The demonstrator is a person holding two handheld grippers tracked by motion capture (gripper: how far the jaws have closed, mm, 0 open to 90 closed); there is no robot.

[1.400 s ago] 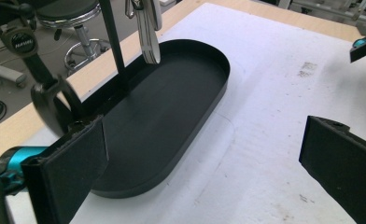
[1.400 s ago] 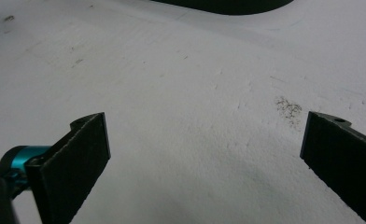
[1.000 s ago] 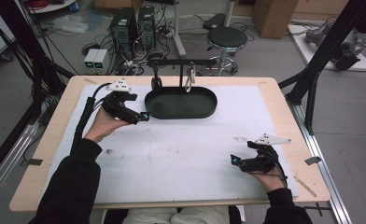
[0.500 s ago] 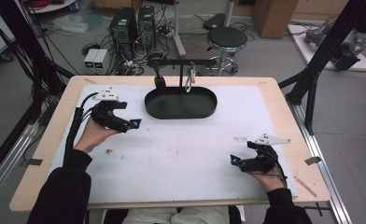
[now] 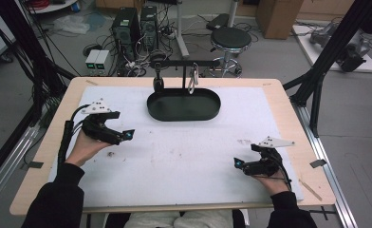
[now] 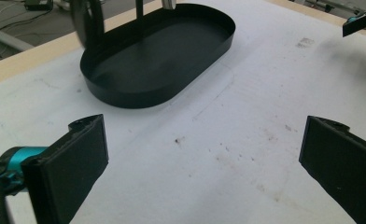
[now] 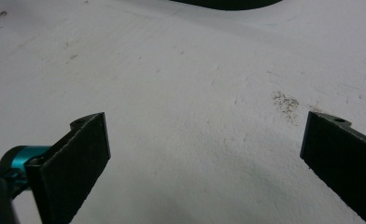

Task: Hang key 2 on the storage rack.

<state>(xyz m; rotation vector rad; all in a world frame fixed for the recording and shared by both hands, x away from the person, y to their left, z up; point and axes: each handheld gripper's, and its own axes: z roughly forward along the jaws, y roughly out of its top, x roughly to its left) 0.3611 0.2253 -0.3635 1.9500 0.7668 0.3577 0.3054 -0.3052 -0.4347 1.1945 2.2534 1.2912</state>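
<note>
Both grippers idle over the white mat (image 5: 184, 156), likely parked between moves. Black oval tray (image 5: 183, 105) sits far centre, looks empty, a small stand (image 5: 184, 64) with hanging items at its far edge. Left gripper (image 5: 127, 135), near left, points toward the tray, jaws wide, holding nothing. Right gripper (image 5: 238, 164), near right, jaws wide, empty.

Black oval tray (image 5: 184, 113) on a white, speckled table cover (image 5: 184, 161).
</note>
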